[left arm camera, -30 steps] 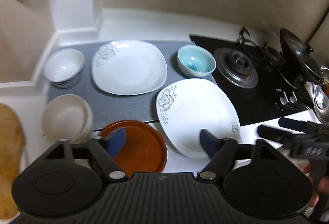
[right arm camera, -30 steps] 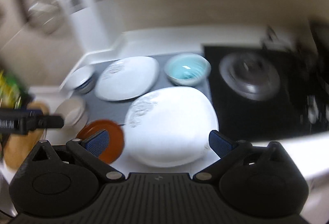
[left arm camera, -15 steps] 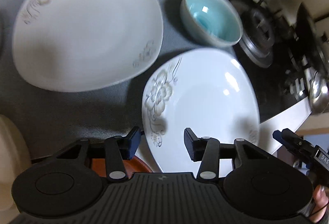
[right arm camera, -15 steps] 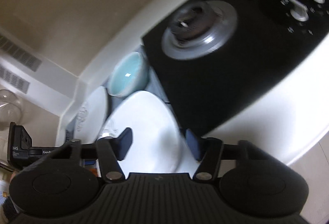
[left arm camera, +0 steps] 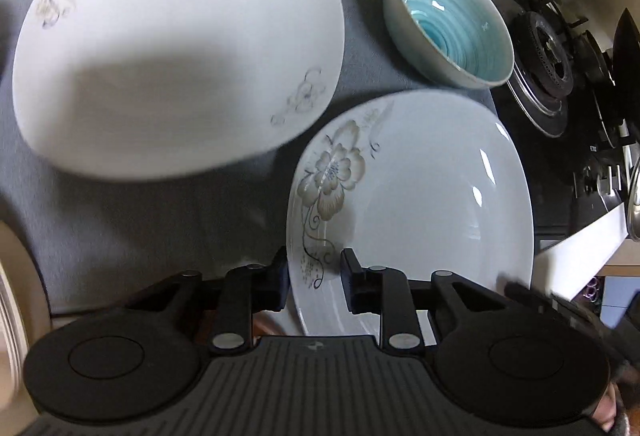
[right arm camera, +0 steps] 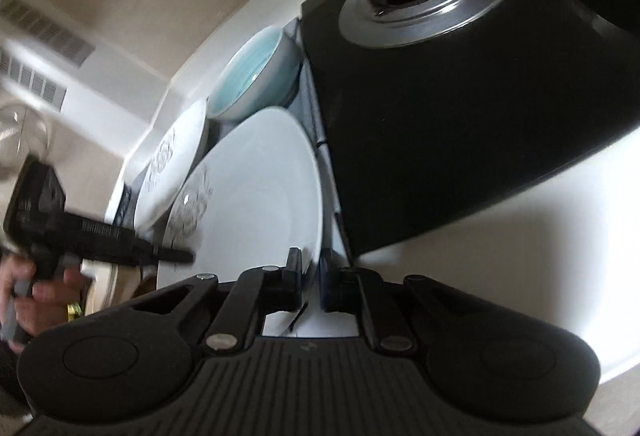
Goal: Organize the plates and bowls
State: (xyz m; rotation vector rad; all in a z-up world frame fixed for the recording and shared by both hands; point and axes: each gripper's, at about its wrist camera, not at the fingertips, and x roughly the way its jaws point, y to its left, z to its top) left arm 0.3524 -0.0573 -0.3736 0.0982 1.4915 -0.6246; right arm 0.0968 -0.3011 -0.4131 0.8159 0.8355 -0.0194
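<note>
A: The near flowered plate point(left arm camera: 420, 204) sits straight ahead of the left gripper point(left arm camera: 314, 278), whose fingers straddle its closest rim, one outside, one over the glazed inside, with a gap still showing; I can't tell whether they have bitten yet.

B: And the right gripper point(right arm camera: 310, 276)?

A: Its jaws are drawn close on the plate's opposite rim point(right arm camera: 264, 196), which passes edge-on between them. Looks clamped, or very nearly.

B: So how far along?

A: Early, I'd judge. Nothing seen here is stacked: the second flowered plate point(left arm camera: 176, 48) lies ahead and to the left of the left gripper on the grey mat point(left arm camera: 168, 228), and the blue bowl point(left arm camera: 448, 20) stands ahead to its right, beside the hob point(right arm camera: 480, 84). A stack of pale dishes point(left arm camera: 16, 308) shows at the far left edge.

B: Materials?

A: Both plates are glossy white ceramic, rounded-square, shallow, with grey-brown flower prints at the corners. The bowl is deep and round, ribbed turquoise glaze inside, duller grey outside. Slick rims, so the grip could slide. The mat looks soft and matte.
</note>
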